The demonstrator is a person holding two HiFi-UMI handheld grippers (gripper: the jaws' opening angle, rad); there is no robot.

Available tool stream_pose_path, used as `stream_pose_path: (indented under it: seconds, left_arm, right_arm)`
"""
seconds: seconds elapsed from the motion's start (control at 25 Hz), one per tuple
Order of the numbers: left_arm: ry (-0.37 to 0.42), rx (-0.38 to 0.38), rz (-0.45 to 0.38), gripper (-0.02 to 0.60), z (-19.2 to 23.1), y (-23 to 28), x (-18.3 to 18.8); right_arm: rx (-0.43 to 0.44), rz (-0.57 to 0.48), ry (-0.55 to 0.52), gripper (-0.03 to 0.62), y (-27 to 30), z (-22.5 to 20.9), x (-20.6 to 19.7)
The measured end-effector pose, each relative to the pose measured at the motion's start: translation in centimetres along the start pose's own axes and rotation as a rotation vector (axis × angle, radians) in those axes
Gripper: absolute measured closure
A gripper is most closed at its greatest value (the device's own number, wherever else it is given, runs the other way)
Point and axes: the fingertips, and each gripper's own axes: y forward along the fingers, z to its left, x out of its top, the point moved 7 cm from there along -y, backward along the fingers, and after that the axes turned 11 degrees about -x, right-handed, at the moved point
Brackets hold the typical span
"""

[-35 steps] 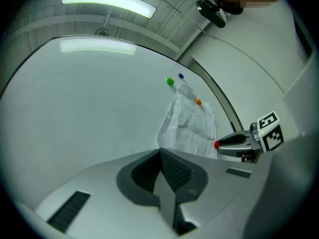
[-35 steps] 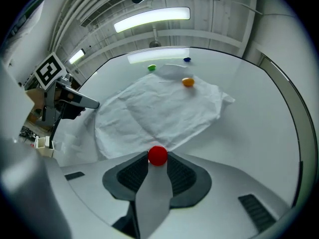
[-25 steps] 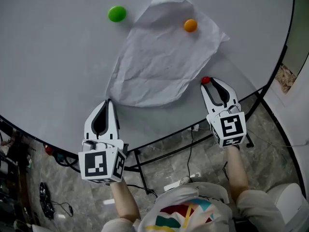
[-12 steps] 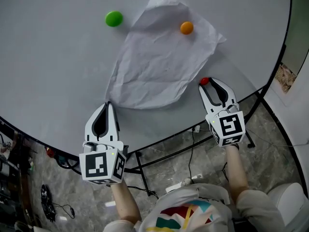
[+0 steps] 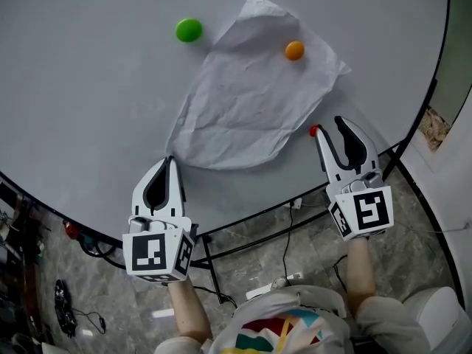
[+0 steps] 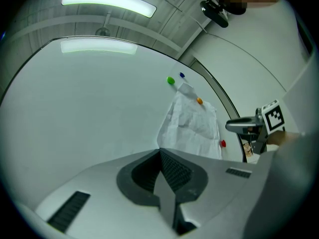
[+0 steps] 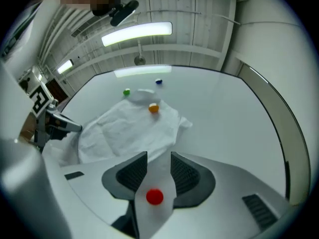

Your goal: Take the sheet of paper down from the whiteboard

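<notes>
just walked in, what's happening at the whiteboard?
A person with a gripper in each hand is taking a crumpled sheet of paper off the whiteboard. An orange magnet pins it. The right gripper is open, a red magnet on the board by its tips, ungripped. The left gripper is shut at the sheet's lower corner.

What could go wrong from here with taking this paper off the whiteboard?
The orange magnet looks like the only one on the paper; tugging the sheet first could tear it. The left gripper is shut at the lower corner, but its hold on the paper is unclear, so the sheet might drop once freed.
</notes>
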Motion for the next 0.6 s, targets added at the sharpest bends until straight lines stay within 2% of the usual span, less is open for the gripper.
stream_pose_path:
  seconds: [0.12,0.24,0.36,0.44,0.6]
  left_arm:
    - [0.0,0.001,0.001,0.535,0.1,0.0,-0.1]
    - [-0.006,0.003,-0.003,0.535,0.1,0.0,-0.2]
    - [-0.01,0.002,-0.002,0.535,0.2,-0.1,-0.2]
    - [-0.01,0.002,0.001,0.535,0.2,-0.2,-0.2]
    - [-0.012,-0.001,-0.004,0.535,0.1,-0.3,-0.1]
  right_arm:
    - [0.081,-0.068,-0.075,0.462,1.6,0.5,5.3]
    - [0.137,-0.125,-0.233,0.462,4.2,1.4,10.1]
    - [0.155,-0.146,-0.391,0.462,6.2,1.9,12.3]
    - [0.177,-0.112,-0.415,0.462,7.1,2.2,12.4]
    - [0.182,-0.058,-0.374,0.462,8.0,2.3,11.7]
